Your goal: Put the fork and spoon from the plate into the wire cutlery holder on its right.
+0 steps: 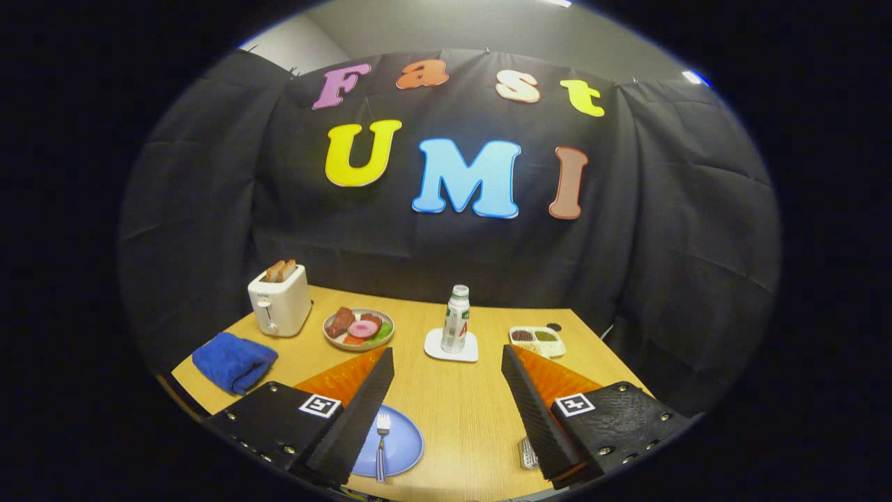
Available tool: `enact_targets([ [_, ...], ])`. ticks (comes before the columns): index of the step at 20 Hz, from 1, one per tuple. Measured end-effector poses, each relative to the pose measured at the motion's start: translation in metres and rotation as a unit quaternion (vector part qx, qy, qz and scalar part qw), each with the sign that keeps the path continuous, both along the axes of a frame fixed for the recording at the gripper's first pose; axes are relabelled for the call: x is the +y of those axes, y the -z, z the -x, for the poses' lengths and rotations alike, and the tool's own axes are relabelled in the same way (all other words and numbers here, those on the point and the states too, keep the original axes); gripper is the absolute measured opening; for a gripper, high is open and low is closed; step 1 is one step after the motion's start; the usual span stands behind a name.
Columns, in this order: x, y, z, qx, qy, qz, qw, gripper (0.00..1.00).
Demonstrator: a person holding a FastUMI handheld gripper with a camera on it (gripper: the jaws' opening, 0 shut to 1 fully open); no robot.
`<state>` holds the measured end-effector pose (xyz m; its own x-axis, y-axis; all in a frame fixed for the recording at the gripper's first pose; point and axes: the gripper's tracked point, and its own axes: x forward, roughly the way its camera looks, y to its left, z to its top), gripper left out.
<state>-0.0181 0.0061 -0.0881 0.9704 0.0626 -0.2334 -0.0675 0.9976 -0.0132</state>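
Wooden table (460, 411): fork (381, 438) on plate (404, 450), tines pointing away.

The tool (447, 362) hangs above the counter (460, 418) with its two fingers (366, 411) spread wide apart, nothing pressed between them. Both fingers slope forward and inward from broad bases that each carry a square marker on top. The tips end well apart from each other, and the whole tool sits level, tilted slightly downward toward the surface just ahead of it
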Motion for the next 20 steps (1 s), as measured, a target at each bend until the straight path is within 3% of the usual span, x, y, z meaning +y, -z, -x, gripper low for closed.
enact_targets([
  [2,0.010,-0.004,-0.005,-0.009,-0.004,-0.025,1.000,0.96],
  [6,0.032,0.043,0.000,0.068,-0.038,-0.005,0.997,0.96],
  [11,0.061,0.107,0.016,0.190,-0.086,0.020,0.978,0.96],
  [16,0.073,0.133,0.020,0.232,-0.098,0.027,0.968,0.96],
  [20,0.079,0.167,0.029,0.287,-0.104,0.041,0.951,0.96],
])
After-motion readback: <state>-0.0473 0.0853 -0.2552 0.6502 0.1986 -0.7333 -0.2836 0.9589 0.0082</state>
